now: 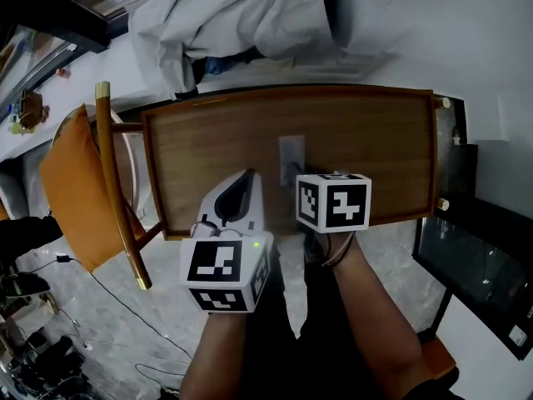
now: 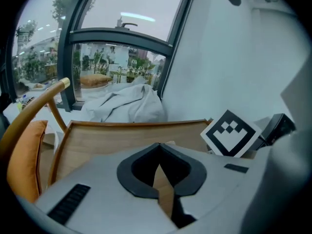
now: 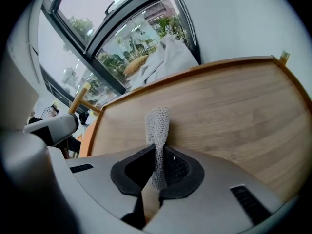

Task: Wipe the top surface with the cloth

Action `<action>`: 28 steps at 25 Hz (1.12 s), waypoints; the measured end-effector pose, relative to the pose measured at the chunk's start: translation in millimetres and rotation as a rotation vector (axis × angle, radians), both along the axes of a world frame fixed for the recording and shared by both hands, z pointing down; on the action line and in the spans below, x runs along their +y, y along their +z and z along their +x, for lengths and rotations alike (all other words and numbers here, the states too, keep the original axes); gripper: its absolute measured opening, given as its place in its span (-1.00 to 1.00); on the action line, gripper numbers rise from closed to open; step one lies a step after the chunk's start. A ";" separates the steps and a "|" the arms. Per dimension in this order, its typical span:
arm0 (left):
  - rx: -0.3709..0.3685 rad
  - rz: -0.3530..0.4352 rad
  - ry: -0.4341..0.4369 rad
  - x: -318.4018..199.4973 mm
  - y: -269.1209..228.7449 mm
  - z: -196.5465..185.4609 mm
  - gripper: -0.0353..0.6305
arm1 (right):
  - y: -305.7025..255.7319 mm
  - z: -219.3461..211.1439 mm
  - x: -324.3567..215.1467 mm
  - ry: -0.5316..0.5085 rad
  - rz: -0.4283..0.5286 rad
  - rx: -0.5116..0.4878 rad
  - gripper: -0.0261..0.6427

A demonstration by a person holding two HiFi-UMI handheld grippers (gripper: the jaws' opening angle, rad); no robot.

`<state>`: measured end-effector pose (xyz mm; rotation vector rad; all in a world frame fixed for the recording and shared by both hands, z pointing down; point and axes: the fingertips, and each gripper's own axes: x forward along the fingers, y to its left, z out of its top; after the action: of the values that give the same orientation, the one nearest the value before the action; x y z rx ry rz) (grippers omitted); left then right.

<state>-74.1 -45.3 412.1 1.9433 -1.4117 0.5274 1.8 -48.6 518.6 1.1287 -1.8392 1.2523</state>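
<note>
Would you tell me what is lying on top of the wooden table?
Only a grey cloth, pinched in the right gripper, lying along the table top. The near edge beneath that and the left gripper is covered.

1. No words, brand names or numbers can be read in any of the three views.
2. The white marker cube on the left gripper (image 1: pixel 247 177) bears black-and-white square markers (image 1: pixel 223 267). They are block patterns, not letters, and the head view shows two of the cube's faces.
3. The white marker cube on the right gripper (image 3: pixel 155 152) carries the same kind of square patterns (image 1: pixel 333 202). One of its faces also shows in the left gripper view (image 2: pixel 230 133).
4. A small pale label (image 1: pixel 518 337) sits near the lower corner of the dark glossy panel (image 1: pixel 475 273) at the right. Its print is too small to read.
</note>
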 end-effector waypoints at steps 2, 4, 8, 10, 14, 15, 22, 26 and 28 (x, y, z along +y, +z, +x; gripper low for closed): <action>0.001 -0.001 0.023 -2.6 1.9 20.8 -0.86 | -1.0 27.2 -1.9 0.022 0.003 0.016 -0.81; 0.004 -0.002 0.043 -3.7 3.5 42.5 -0.86 | -2.7 53.6 -4.6 0.041 0.010 0.032 -0.81; 0.011 -0.014 0.084 -4.1 9.6 85.3 -0.86 | -7.3 101.1 -13.2 0.076 0.028 0.059 -0.81; 0.017 -0.023 0.103 -4.7 12.8 105.4 -0.86 | -8.7 122.5 -16.6 0.095 0.031 0.070 -0.81; 0.026 -0.033 0.139 -7.3 16.6 141.3 -0.86 | -11.5 162.5 -23.4 0.117 0.038 0.100 -0.81; 0.026 -0.033 0.148 -8.4 17.4 149.6 -0.86 | -12.3 172.4 -25.3 0.122 0.040 0.109 -0.81; 0.042 -0.033 0.188 -15.6 19.8 198.5 -0.86 | -17.2 233.8 -32.5 0.173 0.043 0.155 -0.81; 0.051 -0.031 0.200 -18.2 19.7 218.0 -0.86 | -18.3 255.5 -32.7 0.200 0.036 0.172 -0.81; 0.054 -0.026 0.203 -19.7 18.2 224.6 -0.86 | -18.7 263.5 -32.1 0.210 0.032 0.181 -0.81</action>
<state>150.4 -65.1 430.3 2.0759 -1.1755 0.5785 265.3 -80.7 499.8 1.4336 -1.6445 1.1943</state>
